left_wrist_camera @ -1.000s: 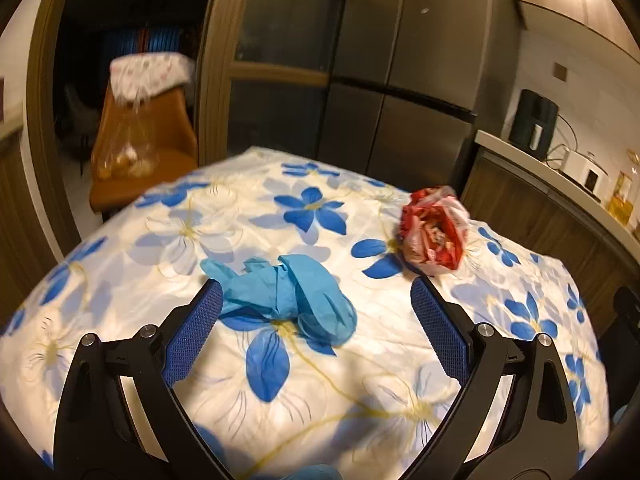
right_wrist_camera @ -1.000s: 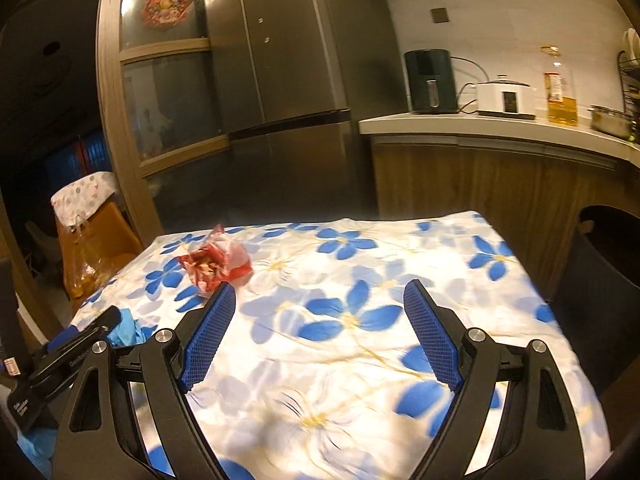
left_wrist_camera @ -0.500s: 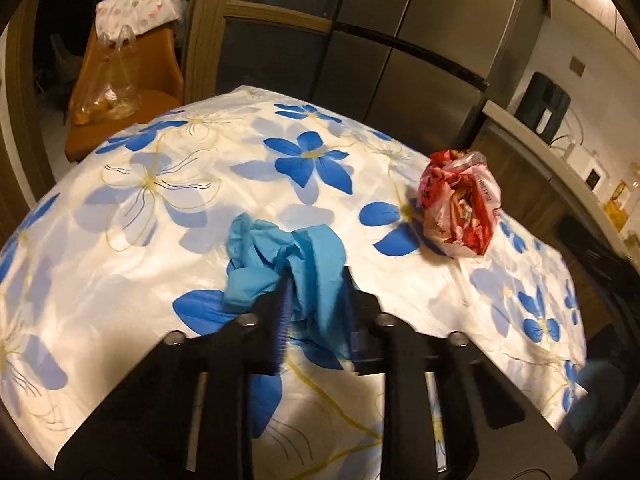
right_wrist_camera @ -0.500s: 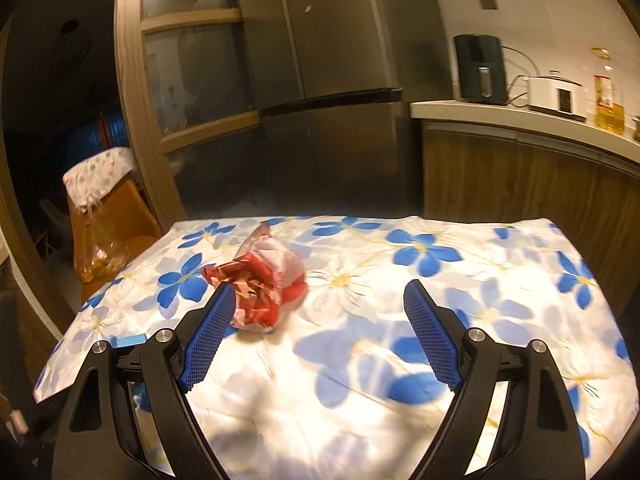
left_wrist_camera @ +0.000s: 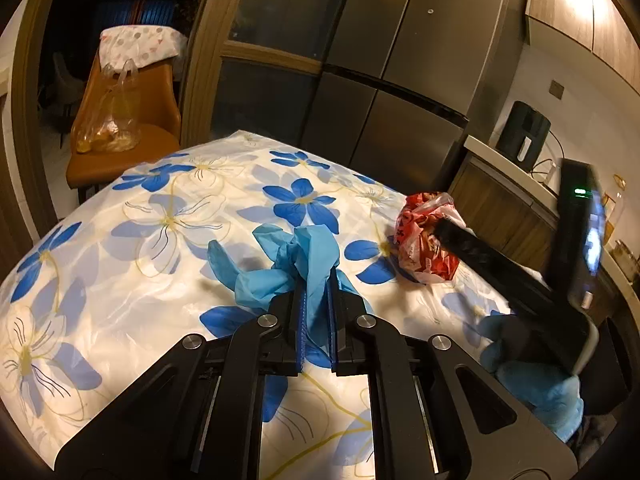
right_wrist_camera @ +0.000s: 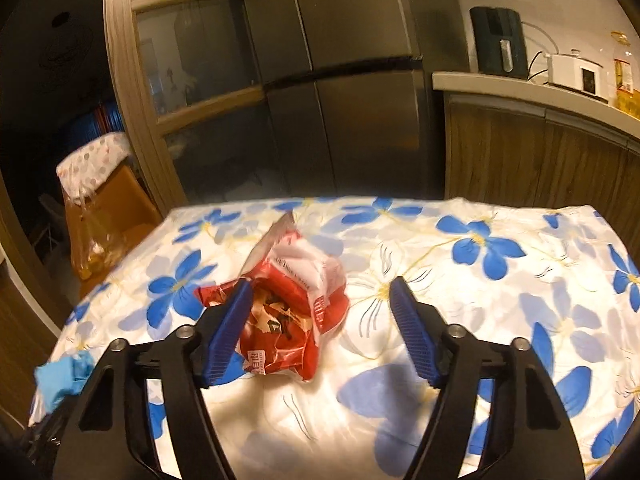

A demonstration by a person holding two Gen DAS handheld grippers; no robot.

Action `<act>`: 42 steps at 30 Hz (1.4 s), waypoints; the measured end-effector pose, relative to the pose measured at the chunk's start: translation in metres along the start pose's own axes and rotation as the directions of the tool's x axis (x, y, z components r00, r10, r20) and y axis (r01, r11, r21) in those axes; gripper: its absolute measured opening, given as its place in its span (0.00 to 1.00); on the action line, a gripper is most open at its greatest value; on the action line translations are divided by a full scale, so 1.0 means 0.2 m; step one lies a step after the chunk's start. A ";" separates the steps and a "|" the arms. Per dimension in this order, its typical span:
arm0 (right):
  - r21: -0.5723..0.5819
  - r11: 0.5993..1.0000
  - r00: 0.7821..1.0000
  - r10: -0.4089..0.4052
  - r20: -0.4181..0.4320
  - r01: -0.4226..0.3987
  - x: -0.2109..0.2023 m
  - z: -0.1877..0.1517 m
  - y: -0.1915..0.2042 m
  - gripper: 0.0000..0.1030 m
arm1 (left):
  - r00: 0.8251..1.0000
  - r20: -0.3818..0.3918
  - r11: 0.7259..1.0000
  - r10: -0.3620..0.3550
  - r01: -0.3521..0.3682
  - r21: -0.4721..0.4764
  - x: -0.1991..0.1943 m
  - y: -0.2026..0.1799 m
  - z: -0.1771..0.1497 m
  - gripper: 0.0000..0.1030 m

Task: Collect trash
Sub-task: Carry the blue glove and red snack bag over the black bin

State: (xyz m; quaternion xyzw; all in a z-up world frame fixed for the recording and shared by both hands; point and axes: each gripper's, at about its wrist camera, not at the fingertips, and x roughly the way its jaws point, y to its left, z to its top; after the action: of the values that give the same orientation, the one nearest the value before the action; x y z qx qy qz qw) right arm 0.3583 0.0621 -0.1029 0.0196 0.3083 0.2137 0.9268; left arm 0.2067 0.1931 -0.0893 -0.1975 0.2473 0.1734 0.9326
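**Glove pinched, wrapper between my tongs**

My left tongs (left_wrist_camera: 316,300) are clamped tight on the crumpled blue glove (left_wrist_camera: 288,264) on the flowered bench (left_wrist_camera: 120,272). My right tongs (right_wrist_camera: 320,320) have just been narrowing, half-wide around the red wrapper (right_wrist_camera: 296,312); only the left pad touches it.

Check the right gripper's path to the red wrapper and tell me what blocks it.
Nothing visible does. The crumpled red wrapper lies on the flowered tablecloth already between the right gripper's jaws, which have just been closing. The left pad touches the wrapper; the right pad stands clear of it.
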 end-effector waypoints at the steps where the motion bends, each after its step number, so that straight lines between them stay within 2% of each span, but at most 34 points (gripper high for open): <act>1: -0.005 1.000 1.000 0.002 -0.028 -0.002 0.03 -0.01 0.00 0.41 | 1.000 -0.002 1.000 -0.001 0.001 0.002 0.00 0.00 0.00 0.07; 2: -0.006 1.000 0.999 0.010 -0.036 -0.011 0.04 -0.02 0.00 0.34 | 1.000 -0.004 1.000 -0.002 0.002 0.000 0.00 0.00 0.00 0.07; 3: -0.008 1.000 0.999 0.022 -0.041 -0.023 0.04 -0.02 0.00 0.20 | 1.000 -0.006 1.000 -0.003 0.003 0.000 0.01 0.01 0.00 0.07; 4: -0.013 1.000 0.999 0.025 -0.042 -0.026 0.03 -0.02 0.01 0.11 | 1.000 -0.010 1.000 -0.003 0.003 -0.002 0.01 0.01 0.00 0.07; 7: -0.034 0.999 0.999 0.030 -0.022 -0.031 -0.01 -0.03 0.02 0.02 | 1.000 -0.015 1.000 0.000 0.000 -0.004 0.01 0.01 0.00 0.07; 15: -0.066 0.998 0.999 0.004 0.049 0.000 -0.25 -0.04 -0.03 0.01 | 1.000 0.004 1.000 0.004 -0.004 0.015 -0.04 -0.03 0.02 0.07; 26: -0.012 1.000 0.989 -0.025 0.144 0.027 -0.65 -0.09 -0.23 0.01 | 0.998 0.034 0.997 -0.045 0.043 0.064 -0.19 -0.22 -0.01 0.07; 36: 0.051 0.994 0.975 -0.103 0.198 0.095 -1.00 -0.19 -0.52 0.01 | 0.992 0.030 0.983 -0.124 0.119 0.142 -0.32 -0.52 -0.12 0.07; 42: 0.098 0.982 0.956 -0.179 0.234 0.160 -1.20 -0.24 -0.72 0.01 | 0.977 0.017 0.954 -0.212 0.203 0.221 -0.40 -0.80 -0.19 0.07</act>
State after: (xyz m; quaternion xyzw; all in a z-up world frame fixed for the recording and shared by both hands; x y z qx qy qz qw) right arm 0.2134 -0.1704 -0.0313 0.0549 0.2015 0.1173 0.9709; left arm 0.1950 0.0195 -0.0320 -0.1154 0.2236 0.0503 0.9665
